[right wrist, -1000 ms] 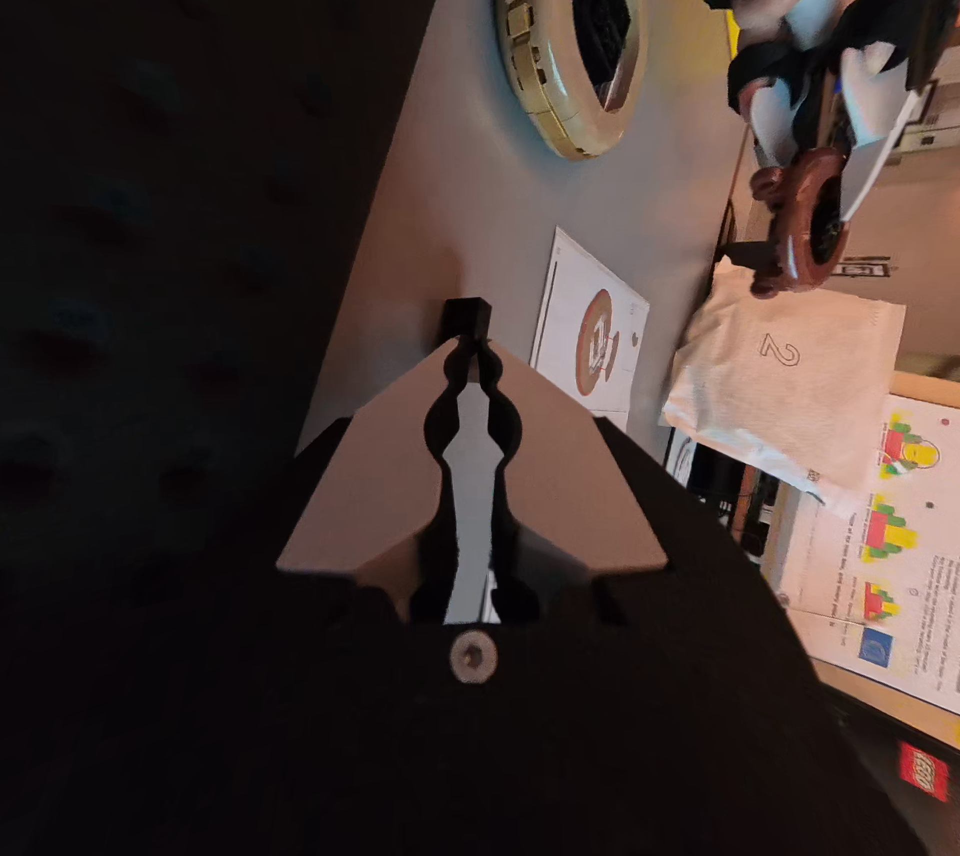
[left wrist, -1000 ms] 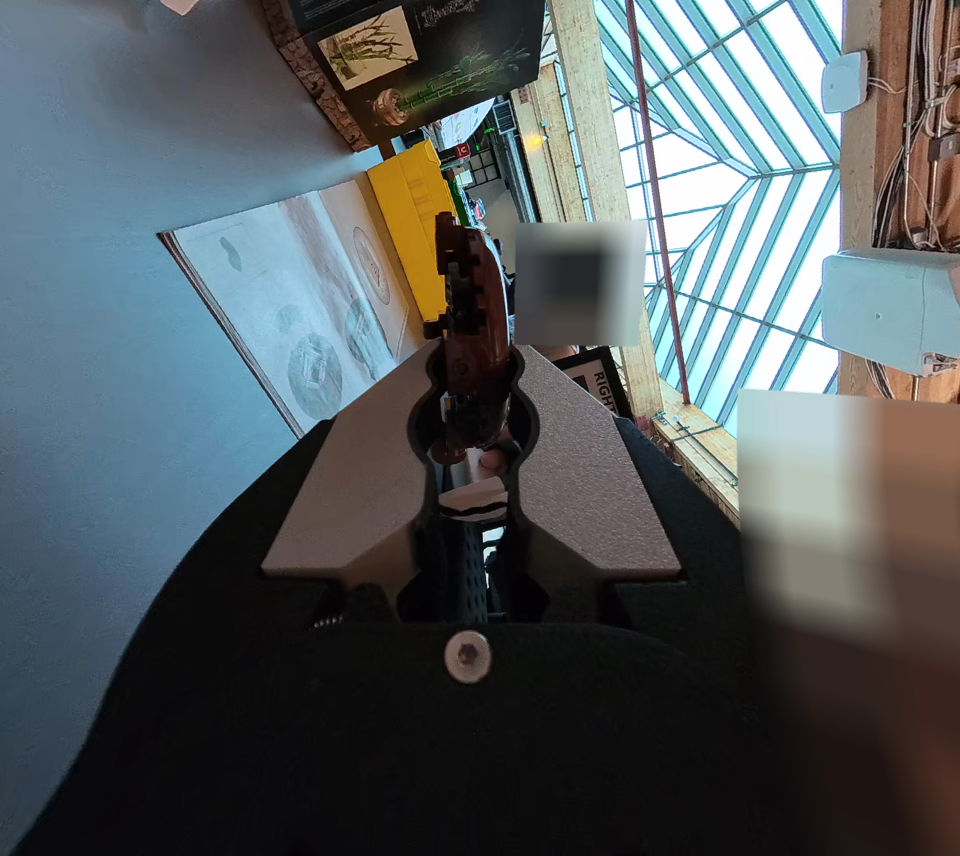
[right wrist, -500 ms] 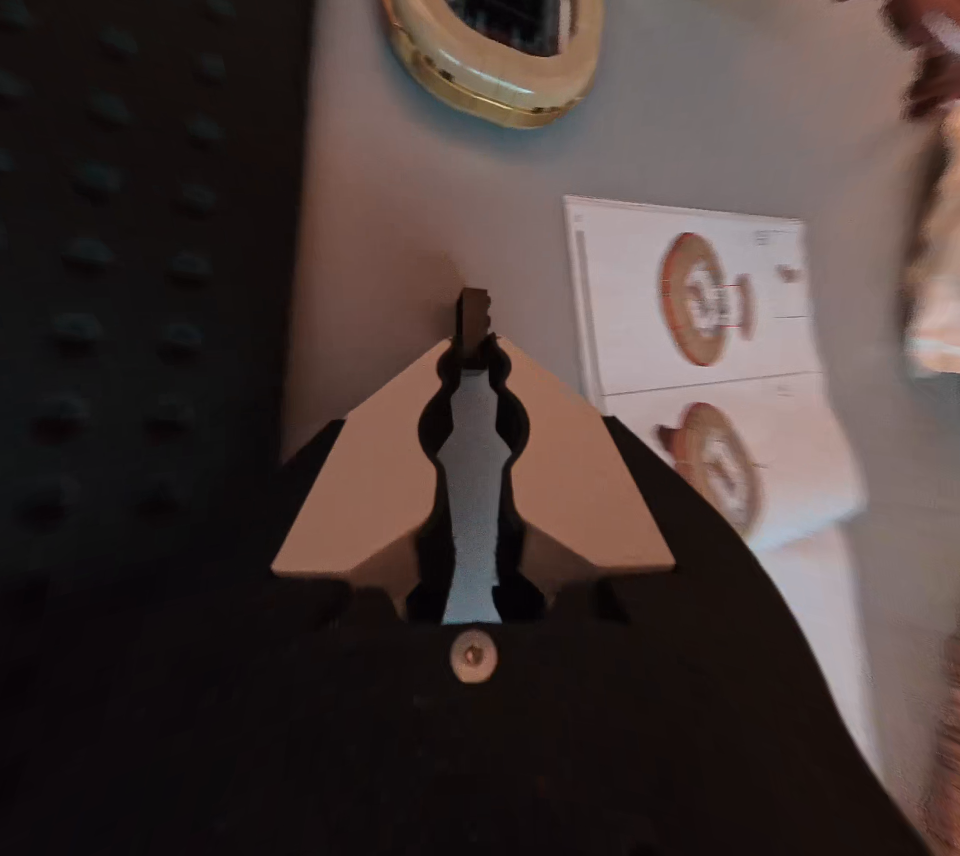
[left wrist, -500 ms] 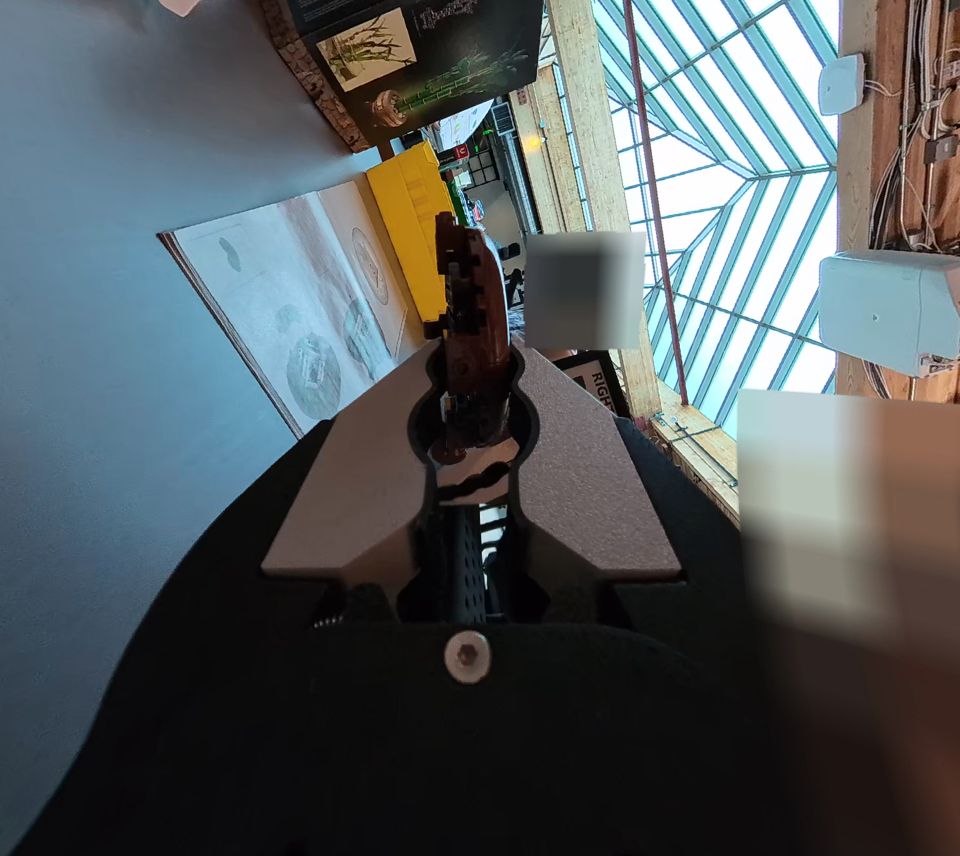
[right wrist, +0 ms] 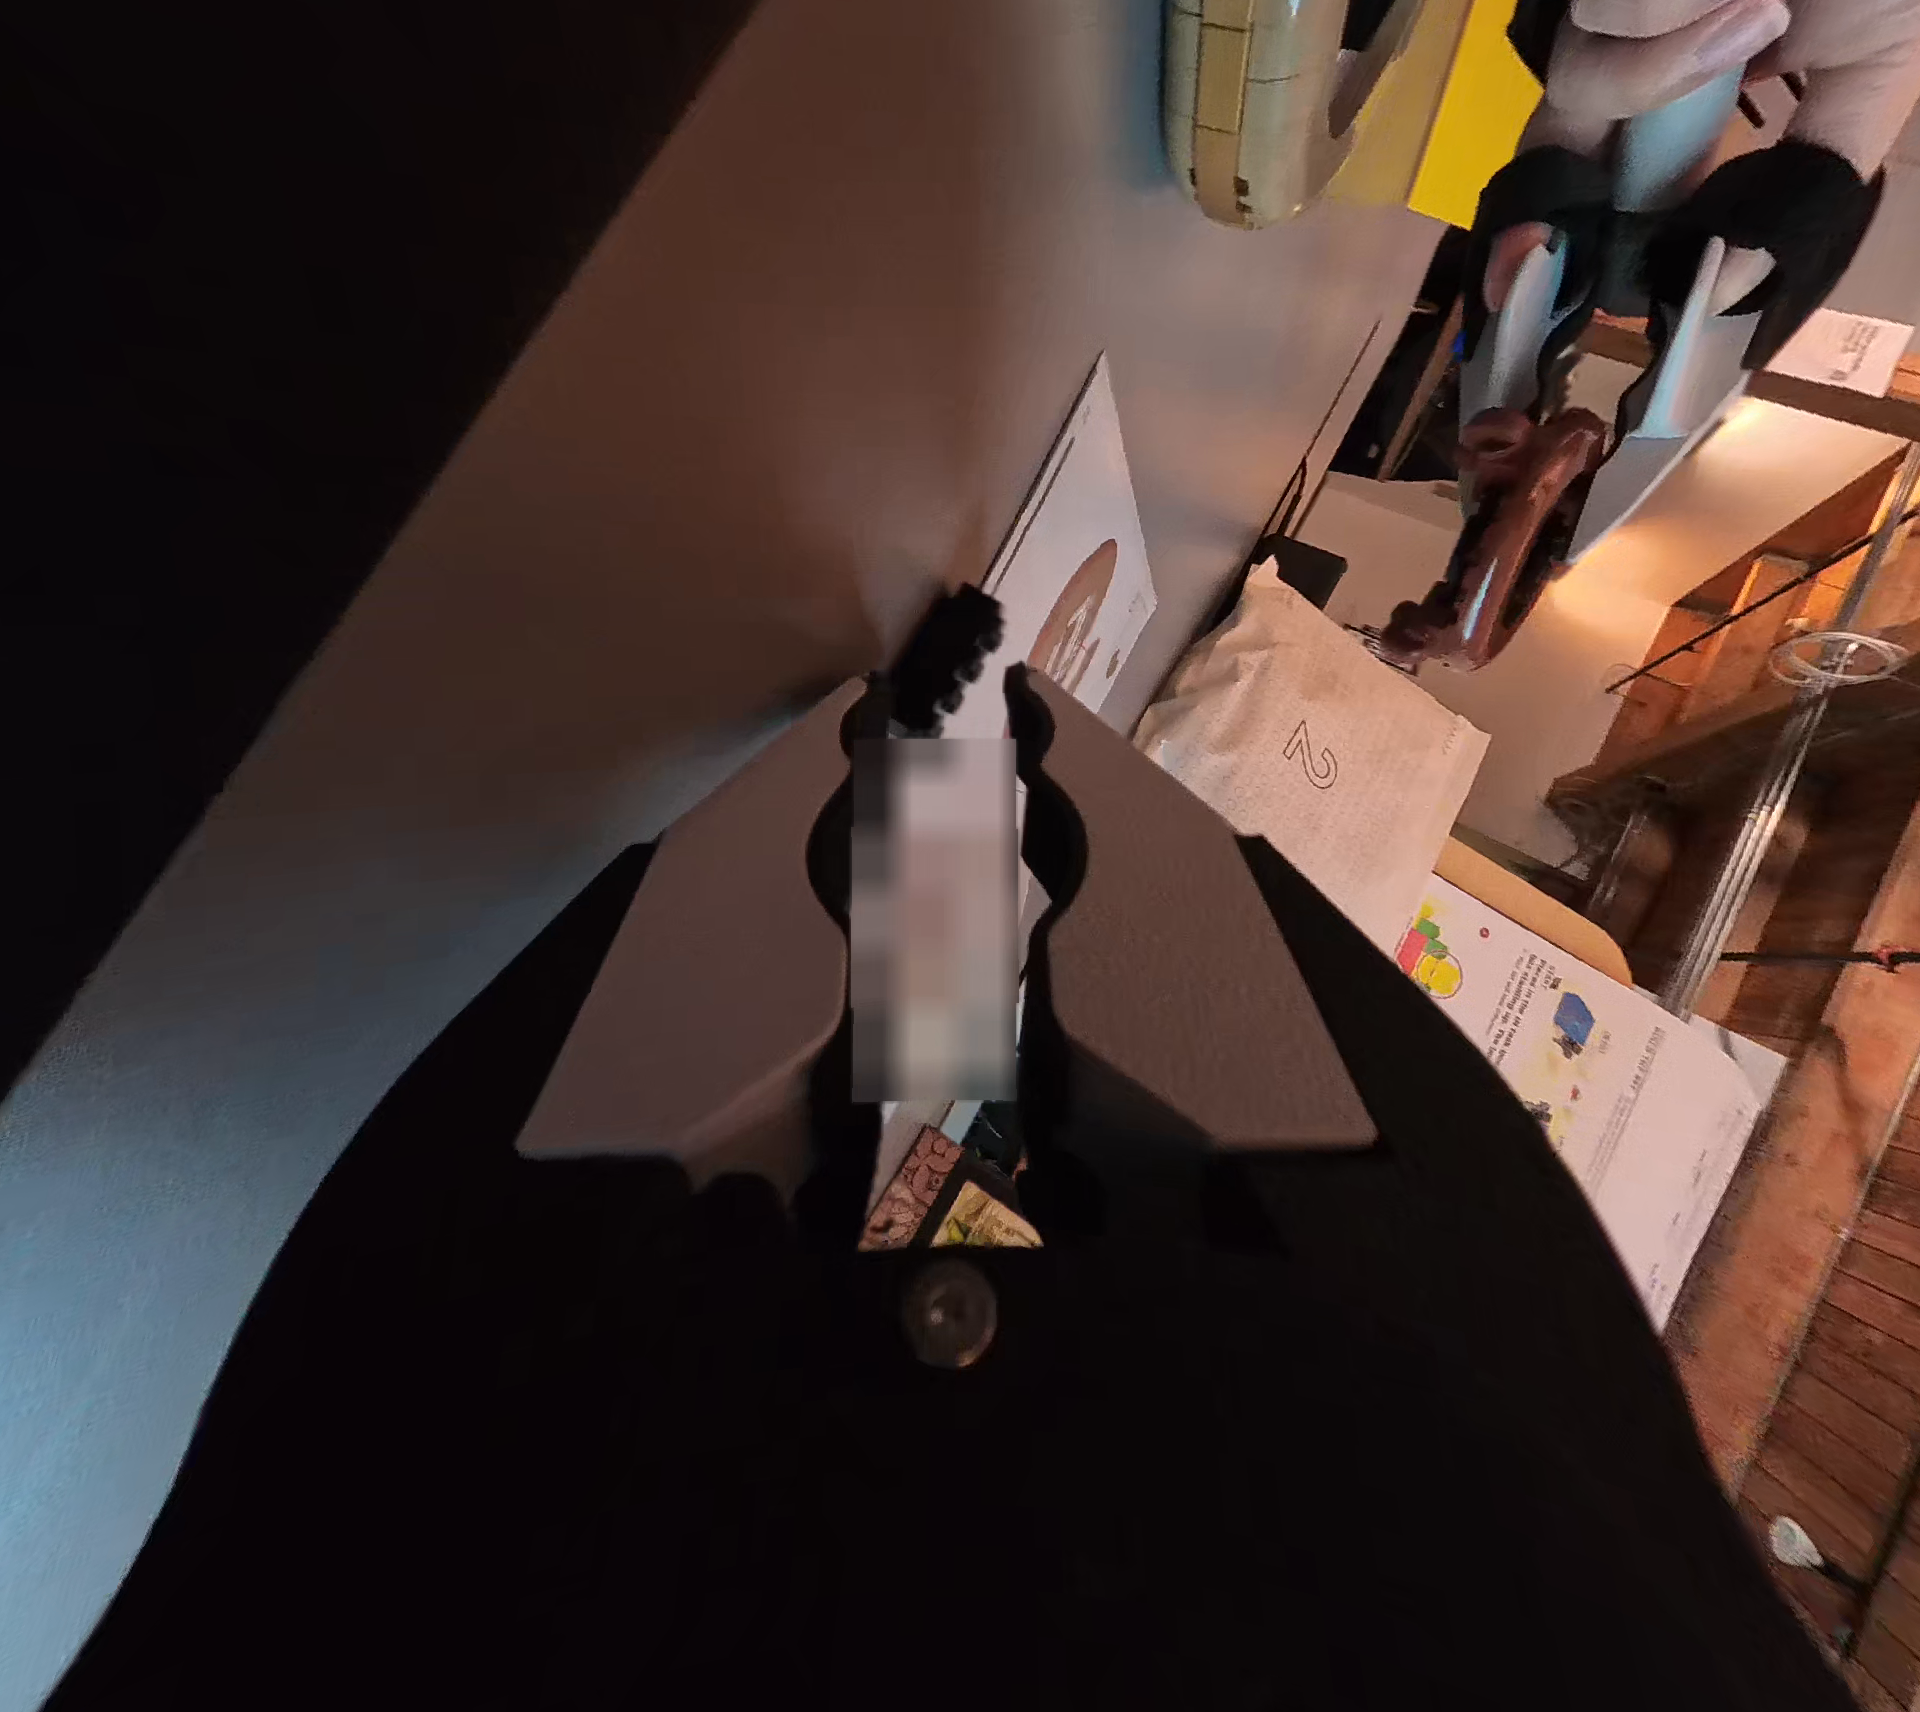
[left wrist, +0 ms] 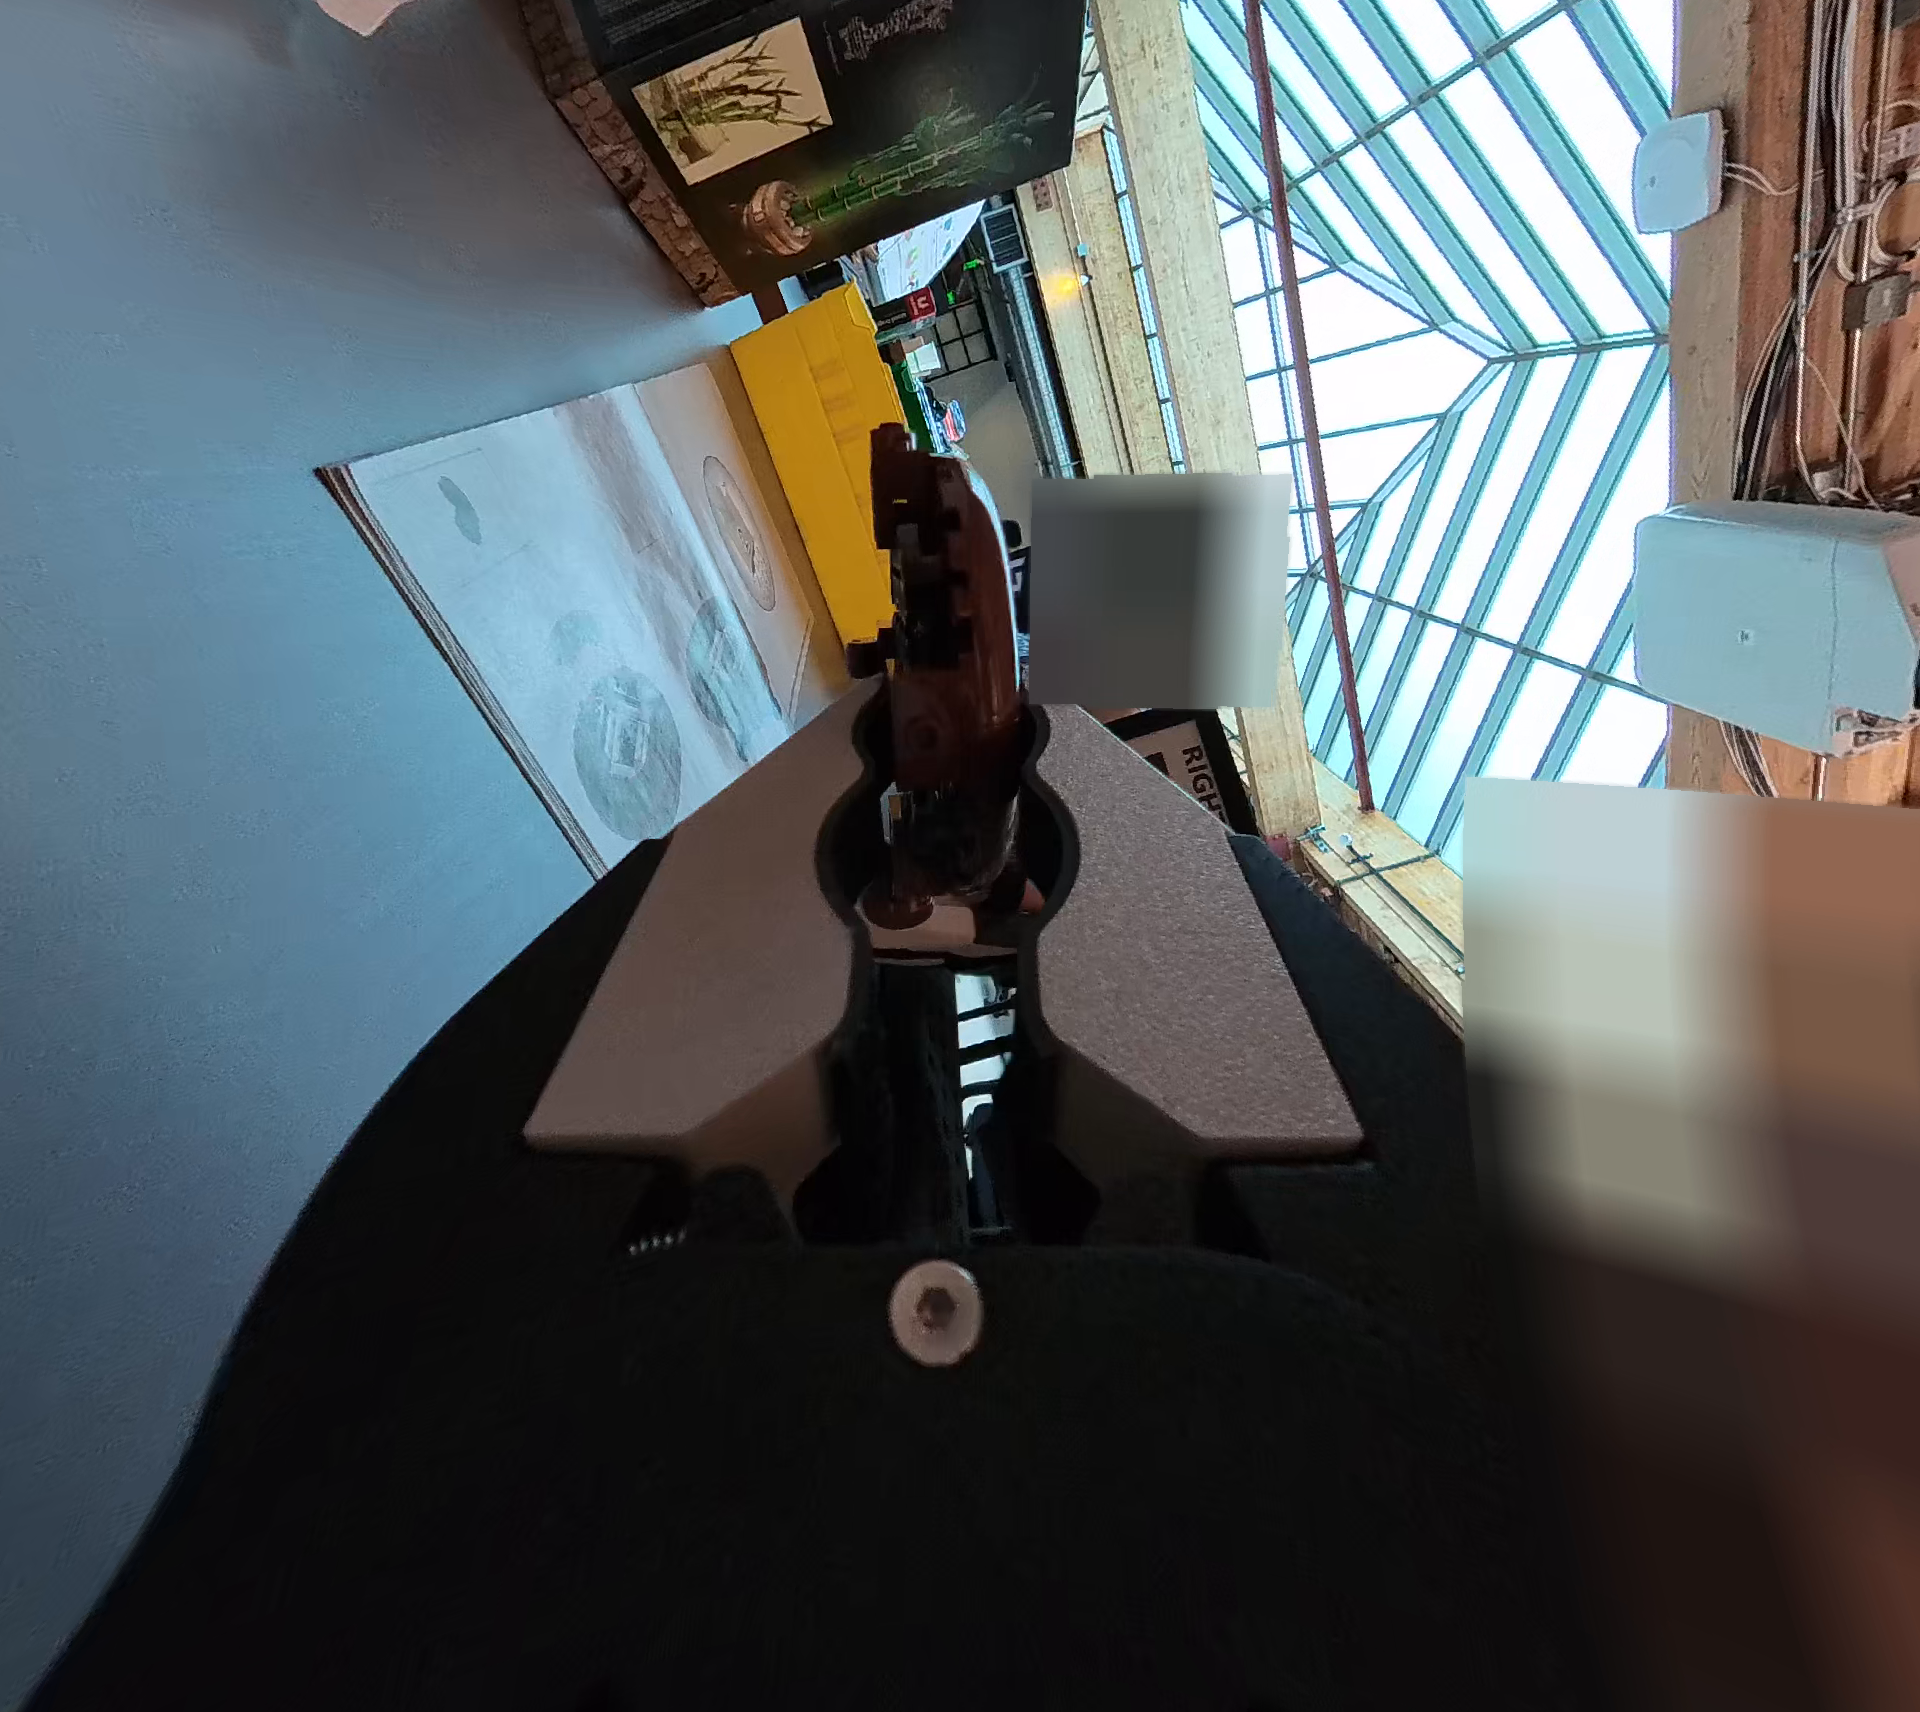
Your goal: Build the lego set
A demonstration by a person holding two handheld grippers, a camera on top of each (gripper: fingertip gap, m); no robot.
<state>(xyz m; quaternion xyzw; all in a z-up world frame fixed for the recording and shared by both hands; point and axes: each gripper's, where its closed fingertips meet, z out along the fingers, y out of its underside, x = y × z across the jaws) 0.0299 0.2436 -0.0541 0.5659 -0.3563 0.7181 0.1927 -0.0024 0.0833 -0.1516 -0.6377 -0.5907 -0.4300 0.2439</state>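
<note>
Both fingers (left wrist: 1132,873) around brown assembly (left wrist: 940,623).

Two claws (left wrist: 940,727) (right wrist: 940,696), one booklet (left wrist: 582,602), one box (left wrist: 831,31).

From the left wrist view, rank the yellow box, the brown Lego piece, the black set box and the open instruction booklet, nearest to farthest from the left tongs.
1. Brown Lego piece: clamped in the left tongs.
2. Open instruction booklet: flat, just left.
3. Yellow box: behind the booklet.
4. Black set box: upright, farthest back.
</note>
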